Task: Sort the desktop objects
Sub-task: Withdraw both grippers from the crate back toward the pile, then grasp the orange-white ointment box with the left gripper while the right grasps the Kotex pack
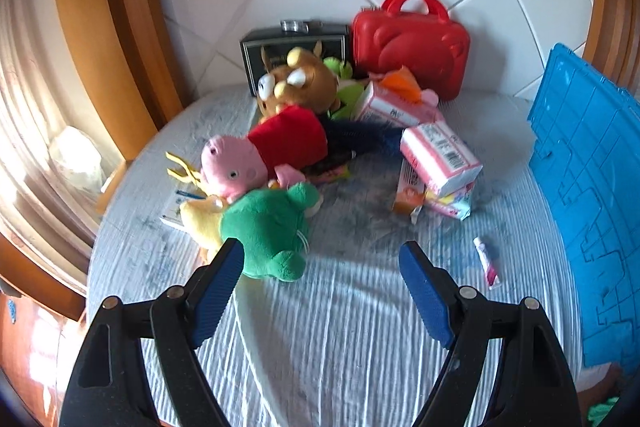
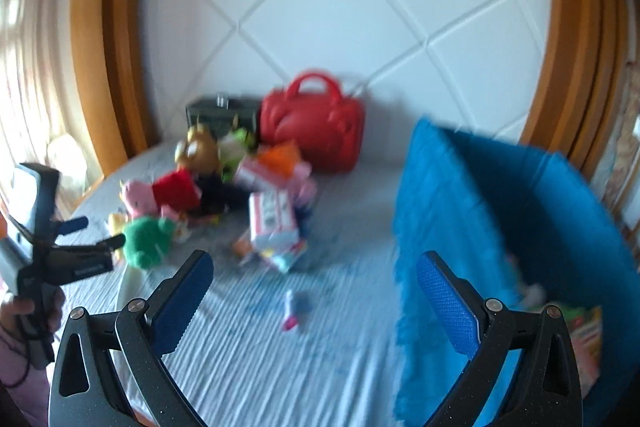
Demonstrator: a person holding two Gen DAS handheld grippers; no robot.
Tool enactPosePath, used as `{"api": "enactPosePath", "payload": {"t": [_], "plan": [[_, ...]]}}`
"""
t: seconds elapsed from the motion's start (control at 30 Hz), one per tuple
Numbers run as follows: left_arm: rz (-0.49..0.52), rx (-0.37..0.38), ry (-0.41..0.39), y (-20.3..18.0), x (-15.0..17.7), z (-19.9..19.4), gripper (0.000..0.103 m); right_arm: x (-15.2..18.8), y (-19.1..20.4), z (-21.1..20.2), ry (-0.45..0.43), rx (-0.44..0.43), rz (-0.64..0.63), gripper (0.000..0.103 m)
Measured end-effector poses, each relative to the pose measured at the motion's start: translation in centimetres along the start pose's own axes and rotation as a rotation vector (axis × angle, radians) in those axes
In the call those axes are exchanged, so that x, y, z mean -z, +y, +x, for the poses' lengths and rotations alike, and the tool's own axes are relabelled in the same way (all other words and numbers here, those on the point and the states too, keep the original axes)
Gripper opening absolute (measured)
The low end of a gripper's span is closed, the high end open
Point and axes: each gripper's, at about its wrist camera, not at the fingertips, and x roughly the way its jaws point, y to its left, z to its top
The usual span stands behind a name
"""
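A heap of toys and boxes lies on the striped cloth [image 1: 328,327]. It holds a green plush [image 1: 268,227], a pink pig plush in a red dress [image 1: 240,163], a brown plush [image 1: 304,79] and pink cartons [image 1: 440,155]. My left gripper [image 1: 320,251] stands open just in front of the heap, its left fingertip beside the green plush and nothing between the pads. In the blurred right wrist view my right gripper [image 2: 316,263] is open and empty above the cloth, short of a small pink tube [image 2: 290,311]. The left gripper [image 2: 98,231] shows there too, held by a hand [image 2: 24,311].
A red carry case [image 1: 412,47] and a black box [image 1: 256,55] stand against the white padded wall behind the heap. A blue crate [image 2: 500,207] with items inside stands at the right. The tube [image 1: 486,263] lies alone near the crate [image 1: 592,207]. Wooden frames flank the wall.
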Motion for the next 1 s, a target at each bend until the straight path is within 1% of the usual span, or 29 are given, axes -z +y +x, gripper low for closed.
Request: {"api": "enactPosePath", "payload": {"t": [0.17, 0.27, 0.33, 0.43, 0.8, 0.9, 1.0], "plan": [[0.005, 0.034, 0.073, 0.5, 0.2, 3.4, 0.080, 1.4, 0.1, 7.9, 0.150, -0.008, 0.084, 0.103], [0.026, 0.043, 0.101, 0.0, -0.1, 5.3, 0.080, 2.2, -0.5, 11.8, 0.213, -0.005, 0.121, 0.103], [0.042, 0.041, 0.117, -0.6, -0.5, 6.9, 0.080, 2.7, -0.9, 13.9, 0.255, -0.004, 0.140, 0.103], [0.060, 0.060, 0.137, -1.9, -1.4, 9.5, 0.080, 3.3, -1.3, 16.6, 0.302, -0.014, 0.146, 0.103], [0.178, 0.137, 0.249, -8.7, -4.3, 21.6, 0.080, 3.8, -4.2, 25.8, 0.434, -0.008, 0.168, 0.103], [0.213, 0.167, 0.264, -10.4, -5.1, 24.3, 0.080, 2.9, -4.4, 27.9, 0.442, -0.018, 0.171, 0.103], [0.248, 0.176, 0.271, -11.8, -5.6, 26.7, 0.080, 1.5, -3.8, 29.2, 0.417, -0.044, 0.166, 0.103]]}}
